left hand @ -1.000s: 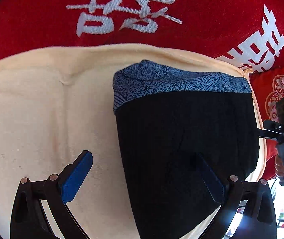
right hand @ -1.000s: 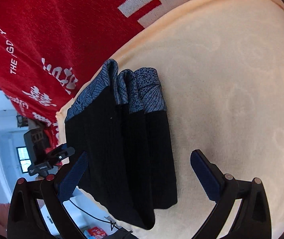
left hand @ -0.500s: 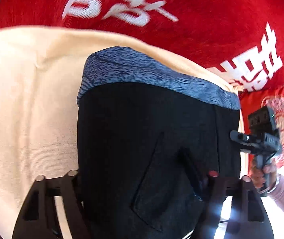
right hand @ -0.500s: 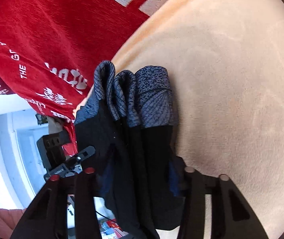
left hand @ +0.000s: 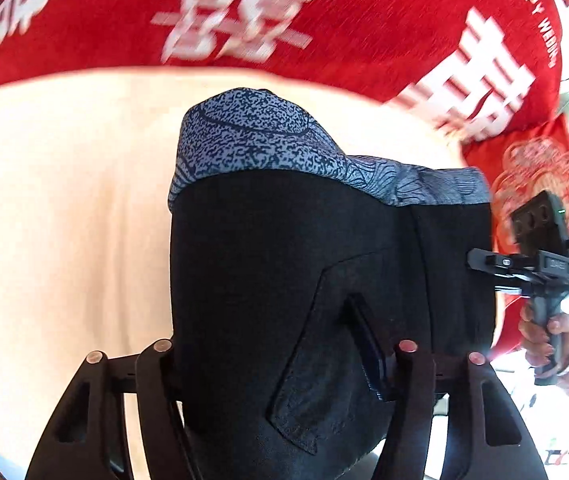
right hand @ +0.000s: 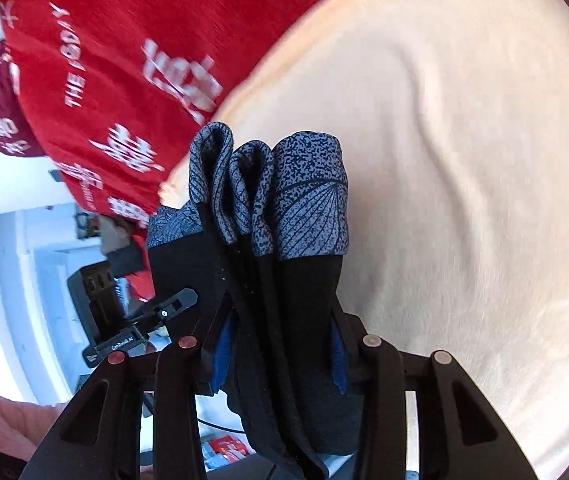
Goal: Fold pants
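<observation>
The folded black pants (left hand: 284, 280) with a blue-grey patterned waistband hang as a thick bundle above the cream blanket (left hand: 64, 220). My left gripper (left hand: 272, 356) has the bundle's near end between its pads, which press into the cloth while the jaws are closing. In the right wrist view the pants (right hand: 284, 280) show several stacked folds, and my right gripper (right hand: 280, 356) is shut on them, blue pads (right hand: 338, 360) on either side. Each gripper shows in the other's view: the right gripper (left hand: 484, 260) at the bundle's right edge, the left gripper (right hand: 164, 312) at its left edge.
A red blanket (left hand: 324, 20) with white characters lies beyond the cream blanket (right hand: 464, 160). A red patterned cushion (left hand: 540, 168) sits at the right. A person's hand (left hand: 544, 336) holds the right gripper's handle. The bed's edge and a bright room lie to the left (right hand: 24, 280).
Both grippers went from wide open around the folded pants to closed on them. The bundle has lifted off the cream blanket and shifted with both hands.
</observation>
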The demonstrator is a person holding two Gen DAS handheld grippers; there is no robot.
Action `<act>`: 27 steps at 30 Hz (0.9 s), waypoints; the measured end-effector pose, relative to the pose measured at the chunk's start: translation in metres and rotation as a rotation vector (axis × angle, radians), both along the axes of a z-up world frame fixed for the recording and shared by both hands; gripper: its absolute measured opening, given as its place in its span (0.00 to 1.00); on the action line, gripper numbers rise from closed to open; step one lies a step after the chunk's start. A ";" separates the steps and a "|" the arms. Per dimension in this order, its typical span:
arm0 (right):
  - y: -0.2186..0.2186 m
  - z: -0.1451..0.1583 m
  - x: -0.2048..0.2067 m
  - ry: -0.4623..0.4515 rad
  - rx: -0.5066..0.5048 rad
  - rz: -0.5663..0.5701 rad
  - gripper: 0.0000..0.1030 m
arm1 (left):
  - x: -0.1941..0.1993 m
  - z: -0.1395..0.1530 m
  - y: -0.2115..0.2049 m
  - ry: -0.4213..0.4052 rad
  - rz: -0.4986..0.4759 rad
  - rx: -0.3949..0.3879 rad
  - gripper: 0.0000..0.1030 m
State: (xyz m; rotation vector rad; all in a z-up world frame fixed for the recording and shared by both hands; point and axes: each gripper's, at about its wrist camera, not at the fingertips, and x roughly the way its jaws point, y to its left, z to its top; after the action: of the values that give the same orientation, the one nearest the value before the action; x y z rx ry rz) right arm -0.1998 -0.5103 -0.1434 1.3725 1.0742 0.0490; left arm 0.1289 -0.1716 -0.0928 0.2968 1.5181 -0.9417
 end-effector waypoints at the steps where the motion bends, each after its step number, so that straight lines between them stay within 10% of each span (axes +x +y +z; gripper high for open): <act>1: 0.008 -0.006 0.002 0.037 -0.027 0.020 0.47 | -0.003 -0.011 0.007 -0.012 -0.002 0.041 0.66; 5: 0.014 -0.012 -0.002 0.091 -0.083 -0.037 0.59 | -0.002 -0.029 0.026 -0.066 0.059 0.083 0.88; 14: 0.041 0.036 -0.020 0.289 -0.295 -0.037 0.79 | -0.014 0.017 0.023 -0.260 -0.004 0.172 0.88; 27: 0.112 0.087 -0.019 0.454 -0.718 0.094 1.00 | -0.059 0.035 0.049 -0.275 -0.023 0.293 1.00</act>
State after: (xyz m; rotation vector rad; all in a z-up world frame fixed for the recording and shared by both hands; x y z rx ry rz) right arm -0.2184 -0.3986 -0.0565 0.6878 1.3551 -0.5541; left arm 0.0698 -0.1224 -0.0576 0.6296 1.3959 -0.6627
